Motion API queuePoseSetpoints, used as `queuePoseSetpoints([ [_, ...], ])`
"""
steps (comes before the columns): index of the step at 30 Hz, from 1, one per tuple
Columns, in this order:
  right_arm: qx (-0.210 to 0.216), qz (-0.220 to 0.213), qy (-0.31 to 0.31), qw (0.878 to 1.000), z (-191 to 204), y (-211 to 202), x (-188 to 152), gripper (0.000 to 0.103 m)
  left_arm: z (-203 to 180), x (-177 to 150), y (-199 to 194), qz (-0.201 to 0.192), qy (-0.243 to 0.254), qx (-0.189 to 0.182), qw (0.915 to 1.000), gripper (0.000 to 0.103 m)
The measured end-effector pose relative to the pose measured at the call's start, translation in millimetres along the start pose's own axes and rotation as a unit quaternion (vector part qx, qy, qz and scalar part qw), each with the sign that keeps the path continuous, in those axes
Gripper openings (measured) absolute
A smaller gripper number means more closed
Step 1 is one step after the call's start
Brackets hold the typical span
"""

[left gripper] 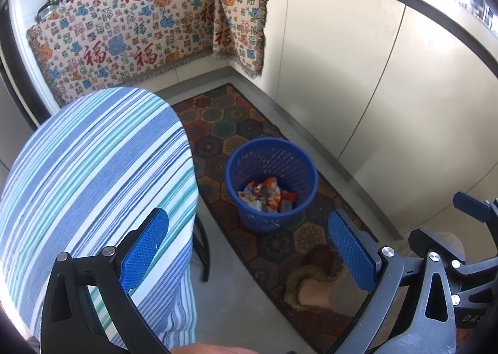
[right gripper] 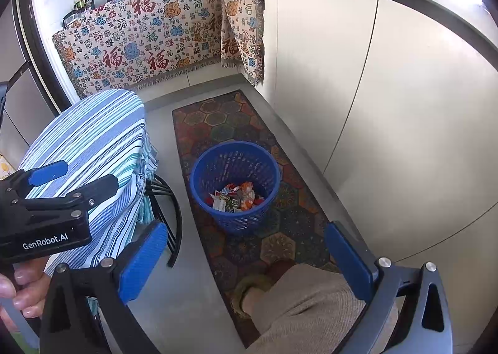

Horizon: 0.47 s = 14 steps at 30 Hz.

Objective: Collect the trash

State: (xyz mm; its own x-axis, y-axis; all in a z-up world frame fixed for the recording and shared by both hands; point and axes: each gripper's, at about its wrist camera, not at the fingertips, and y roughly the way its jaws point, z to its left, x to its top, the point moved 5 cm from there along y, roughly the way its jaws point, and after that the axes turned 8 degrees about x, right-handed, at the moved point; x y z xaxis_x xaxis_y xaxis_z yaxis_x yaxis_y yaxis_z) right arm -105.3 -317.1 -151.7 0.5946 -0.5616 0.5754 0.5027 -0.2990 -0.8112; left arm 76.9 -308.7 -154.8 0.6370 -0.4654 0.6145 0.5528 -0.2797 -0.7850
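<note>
A blue mesh wastebasket [left gripper: 271,182] [right gripper: 235,186] stands on a patterned floor runner and holds several crumpled wrappers [left gripper: 267,195] [right gripper: 236,196]. My left gripper [left gripper: 249,248] hangs open above and in front of it, nothing between its blue pads. My right gripper [right gripper: 246,260] is also open and empty, held above the runner near the basket. In the right wrist view the left gripper [right gripper: 65,179] shows from the side over the striped table, gripped by a hand [right gripper: 18,288].
A round table with a blue striped cloth [left gripper: 93,182] [right gripper: 93,148] stands left of the basket. White cabinets [left gripper: 373,89] line the right side. A patterned cloth [left gripper: 140,30] hangs on the counter behind. The person's foot in a slipper [left gripper: 311,285] [right gripper: 255,288] rests on the runner [right gripper: 218,123].
</note>
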Motion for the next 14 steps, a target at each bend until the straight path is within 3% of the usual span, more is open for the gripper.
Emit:
queuePoseSetpoints([
  [14, -0.005, 0.005, 0.002, 1.000, -0.1, 6.3, -0.3, 0.103, 4.1, 1.5, -1.6, -0.004, -0.006, -0.013, 0.9999, 0.101],
])
